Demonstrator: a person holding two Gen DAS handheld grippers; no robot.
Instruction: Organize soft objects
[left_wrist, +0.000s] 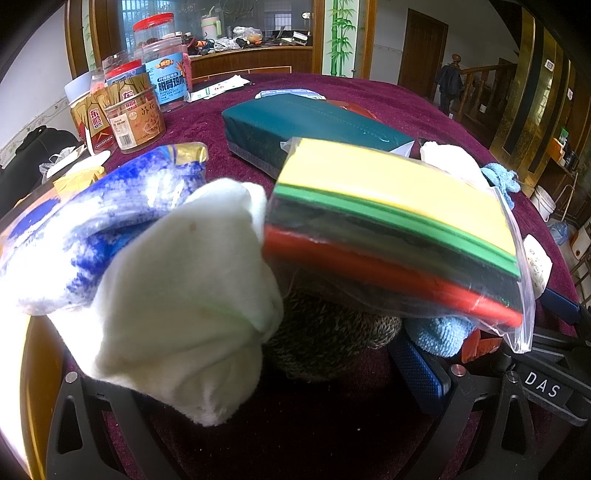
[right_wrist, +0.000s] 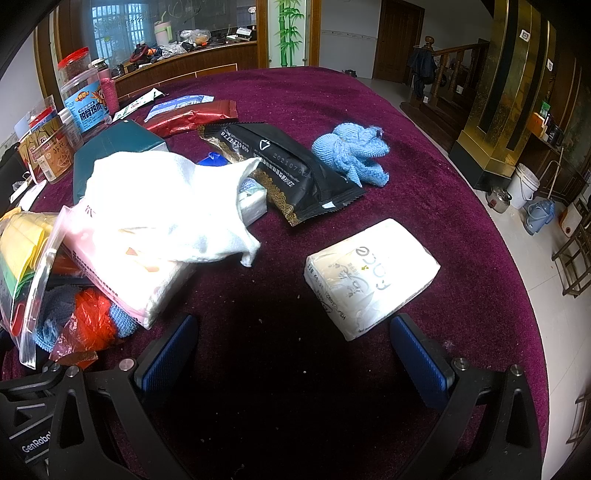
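Hovering over the maroon tabletop (right_wrist: 369, 129), right gripper (right_wrist: 295, 354) has jaws wide open and empty, white tissue pack (right_wrist: 371, 275) just beyond them. Left gripper (left_wrist: 258, 376): white cloth (left_wrist: 184, 295) covers the left finger, jaw state unclear. Bagged colored sheets (left_wrist: 399, 229) near right.

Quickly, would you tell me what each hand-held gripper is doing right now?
Left hand-held gripper: cannot tell; white cloth hides one finger.
Right hand-held gripper: open, holding nothing.
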